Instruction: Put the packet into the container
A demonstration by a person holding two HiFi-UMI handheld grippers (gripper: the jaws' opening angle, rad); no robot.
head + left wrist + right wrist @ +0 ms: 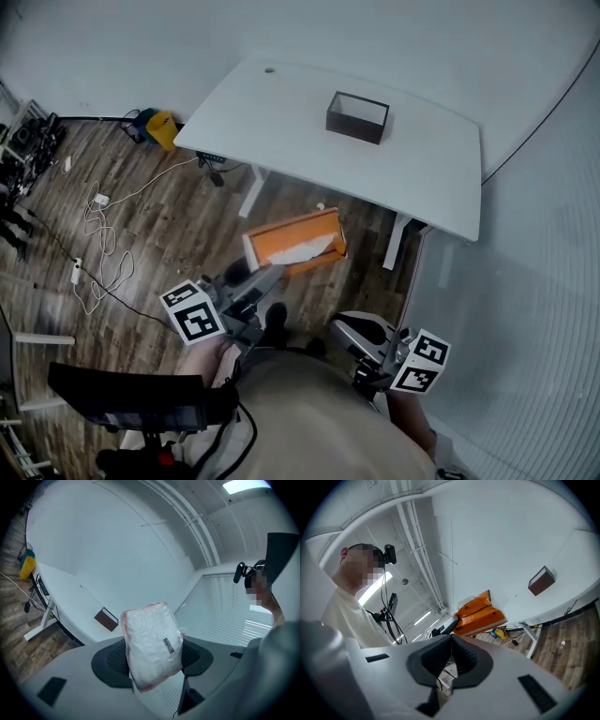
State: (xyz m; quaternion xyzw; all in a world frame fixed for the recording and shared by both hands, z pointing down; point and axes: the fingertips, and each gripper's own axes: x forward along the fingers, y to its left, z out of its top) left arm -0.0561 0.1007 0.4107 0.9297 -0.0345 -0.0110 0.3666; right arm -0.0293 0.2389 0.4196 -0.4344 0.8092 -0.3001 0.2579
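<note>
The packet (295, 241) is orange on one side and pale crinkled plastic on the other, and it hangs over the wooden floor short of the table. My left gripper (270, 274) is shut on its near end; in the left gripper view the packet (152, 644) stands upright between the pads, filling the gap. The container (356, 116), a dark open box, sits on the white table (281, 112) and shows small as the container (106, 619) beyond the packet. My right gripper (361, 336) hangs lower right, empty, its pads meeting at the tip (451, 641). From there the packet (480, 616) and container (541, 580) are visible.
White cables and a power strip (98, 239) lie on the wooden floor at left. A yellow object (161, 127) sits by the table's left end. Black equipment (122, 398) stands at lower left. A pale wall (525, 309) runs along the right.
</note>
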